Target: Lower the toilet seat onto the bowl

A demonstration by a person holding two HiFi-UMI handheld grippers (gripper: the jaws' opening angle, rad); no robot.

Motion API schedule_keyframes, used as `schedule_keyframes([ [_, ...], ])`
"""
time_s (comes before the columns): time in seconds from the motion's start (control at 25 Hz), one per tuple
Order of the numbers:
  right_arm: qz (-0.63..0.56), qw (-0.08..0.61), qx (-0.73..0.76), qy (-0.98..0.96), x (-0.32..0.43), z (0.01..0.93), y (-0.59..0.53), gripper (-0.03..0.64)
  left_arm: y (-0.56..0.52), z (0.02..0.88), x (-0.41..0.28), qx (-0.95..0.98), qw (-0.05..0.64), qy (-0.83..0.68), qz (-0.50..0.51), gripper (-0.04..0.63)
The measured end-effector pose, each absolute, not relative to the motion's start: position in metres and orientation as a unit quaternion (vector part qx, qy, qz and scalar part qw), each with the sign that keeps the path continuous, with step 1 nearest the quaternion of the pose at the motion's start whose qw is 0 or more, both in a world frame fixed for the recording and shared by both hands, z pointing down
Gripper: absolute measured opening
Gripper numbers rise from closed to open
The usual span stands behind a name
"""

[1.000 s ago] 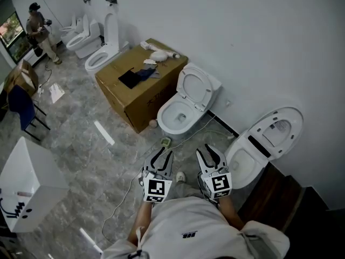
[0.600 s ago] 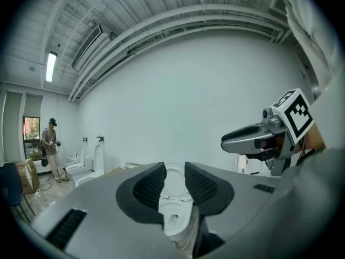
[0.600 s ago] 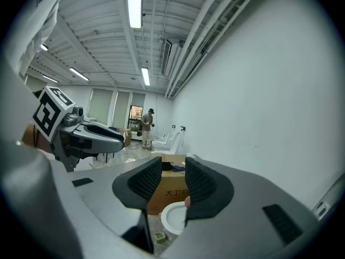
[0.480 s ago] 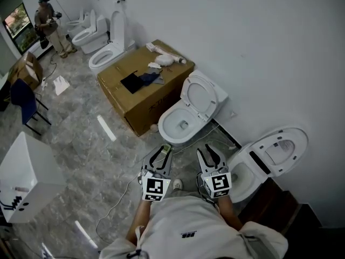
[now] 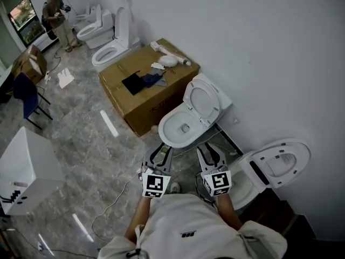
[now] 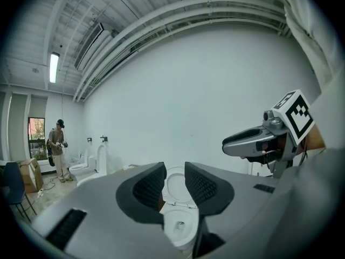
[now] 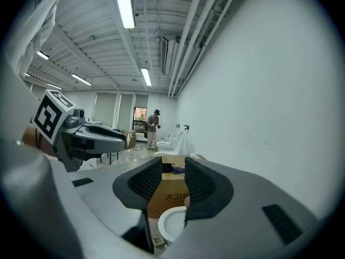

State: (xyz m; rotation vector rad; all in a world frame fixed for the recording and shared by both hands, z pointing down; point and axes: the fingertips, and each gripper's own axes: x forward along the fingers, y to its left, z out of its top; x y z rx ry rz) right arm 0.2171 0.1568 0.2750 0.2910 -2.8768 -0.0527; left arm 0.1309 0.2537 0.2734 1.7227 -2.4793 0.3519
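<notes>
A white toilet stands against the wall, its bowl (image 5: pixel 173 124) open and its seat and lid (image 5: pixel 203 99) raised upright against the tank. My left gripper (image 5: pixel 161 151) hovers just short of the bowl's front rim; its jaws are shut with nothing in them. My right gripper (image 5: pixel 209 150) is level with it, at the bowl's right front, also shut and empty. In the left gripper view the raised seat (image 6: pixel 175 185) and bowl (image 6: pixel 180 226) show past the left gripper (image 6: pixel 175 169). In the right gripper view only the bowl's rim (image 7: pixel 168 221) shows below the right gripper (image 7: pixel 173 163).
A large cardboard box (image 5: pixel 145 88) with cloths on top stands left of the toilet. A second toilet (image 5: pixel 269 163), lid up, stands close on the right. A cable (image 5: pixel 123 194) trails over the marble floor. More toilets (image 5: pixel 110 50), a person (image 5: pixel 56 9), a blue chair (image 5: pixel 24 93) and a white cabinet (image 5: pixel 24 169) are at the left.
Both grippers and the person carrying them have moved forward, so the open toilet now lies right in front of the fingertips. The jaws look the same as before.
</notes>
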Motion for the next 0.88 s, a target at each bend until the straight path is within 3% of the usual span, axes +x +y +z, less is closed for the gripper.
schedule_keyframes([
  [0.4,-0.017,0.142,0.112,-0.983,0.181,0.297,0.131,0.135,0.221,0.287,0.092,0.580,0.048,-0.806,0.111,0.129],
  [0.88,-0.003,0.168,0.177,-0.970,0.097,0.315,0.084,0.134,0.167,0.305,-0.003,0.631,0.055,-0.764,0.121,0.129],
])
